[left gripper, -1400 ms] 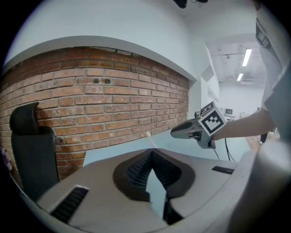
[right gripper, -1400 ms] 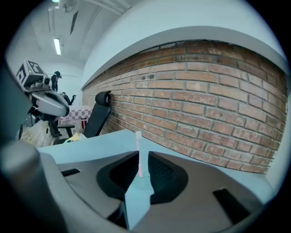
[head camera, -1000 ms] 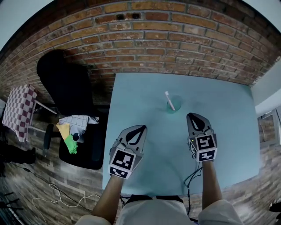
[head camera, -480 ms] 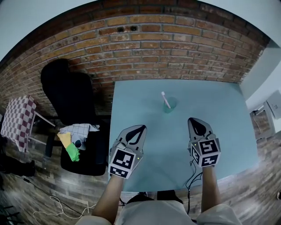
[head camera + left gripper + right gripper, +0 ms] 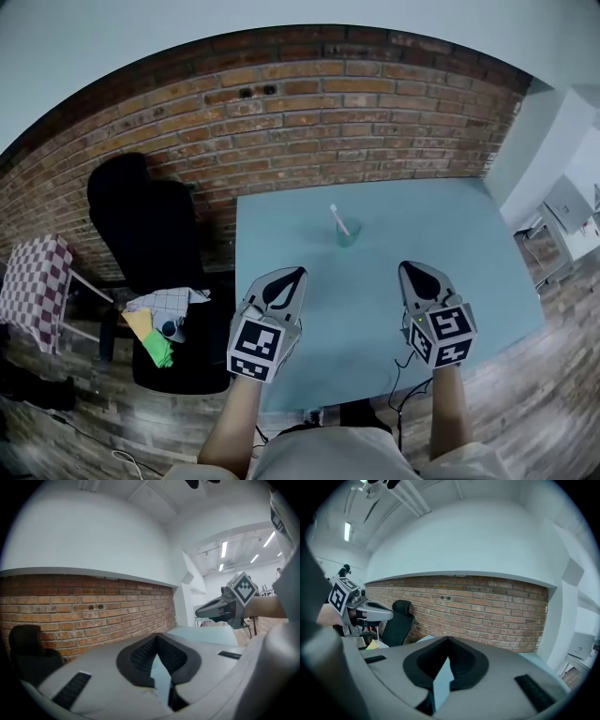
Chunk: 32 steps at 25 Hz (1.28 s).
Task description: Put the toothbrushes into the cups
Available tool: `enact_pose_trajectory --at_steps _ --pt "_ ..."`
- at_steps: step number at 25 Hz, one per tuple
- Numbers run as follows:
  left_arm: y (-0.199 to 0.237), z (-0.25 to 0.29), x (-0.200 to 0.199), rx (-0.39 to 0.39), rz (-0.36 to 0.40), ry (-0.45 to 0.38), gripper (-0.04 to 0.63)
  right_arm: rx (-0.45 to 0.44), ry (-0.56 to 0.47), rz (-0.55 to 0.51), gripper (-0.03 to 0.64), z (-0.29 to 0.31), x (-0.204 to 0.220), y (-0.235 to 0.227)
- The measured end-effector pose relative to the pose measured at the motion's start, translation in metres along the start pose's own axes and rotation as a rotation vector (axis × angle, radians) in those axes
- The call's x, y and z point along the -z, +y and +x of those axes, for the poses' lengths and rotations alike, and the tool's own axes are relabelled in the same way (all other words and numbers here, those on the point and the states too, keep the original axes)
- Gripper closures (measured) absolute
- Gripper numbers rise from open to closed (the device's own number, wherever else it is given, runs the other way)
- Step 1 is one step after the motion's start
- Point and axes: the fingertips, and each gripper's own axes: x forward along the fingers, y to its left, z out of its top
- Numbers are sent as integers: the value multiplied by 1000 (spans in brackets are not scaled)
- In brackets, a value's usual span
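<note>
A translucent green cup [image 5: 348,232] stands upright near the middle of the light blue table [image 5: 450,234], toward the brick wall. A white toothbrush [image 5: 337,219] leans in it, head up and to the left. My left gripper [image 5: 297,273] hovers over the table's front left part, short of the cup, jaws shut and empty [image 5: 157,639]. My right gripper [image 5: 411,268] hangs at the front right, equally far from the cup, shut with nothing in it [image 5: 448,641]. Each gripper view shows the other gripper [image 5: 225,606] [image 5: 361,609], but not the cup.
A black office chair [image 5: 141,211] stands left of the table with a checked cloth and yellow and green rags [image 5: 159,314] on its seat. A red-checked cloth [image 5: 33,281] is farther left. A brick wall [image 5: 356,112] runs behind the table, with white furniture [image 5: 567,202] at the right.
Both grippers stay shut and hardly move over the table's front. The head view has shifted, so the cup sits farther left in the picture and the room at the right shows.
</note>
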Motion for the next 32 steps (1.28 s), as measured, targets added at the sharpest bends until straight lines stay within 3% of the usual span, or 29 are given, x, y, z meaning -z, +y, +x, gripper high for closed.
enact_pose_trajectory --at_steps 16,22,32 --pt "-23 -52 -54 37 72 -91 588 24 -137 -9 598 -86 -61 35" --pt "-24 -61 -73 31 102 -123 588 35 -160 -24 598 -94 -70 39" --pt "-21 -64 -69 33 102 -120 588 24 -151 -22 600 -89 -67 48"
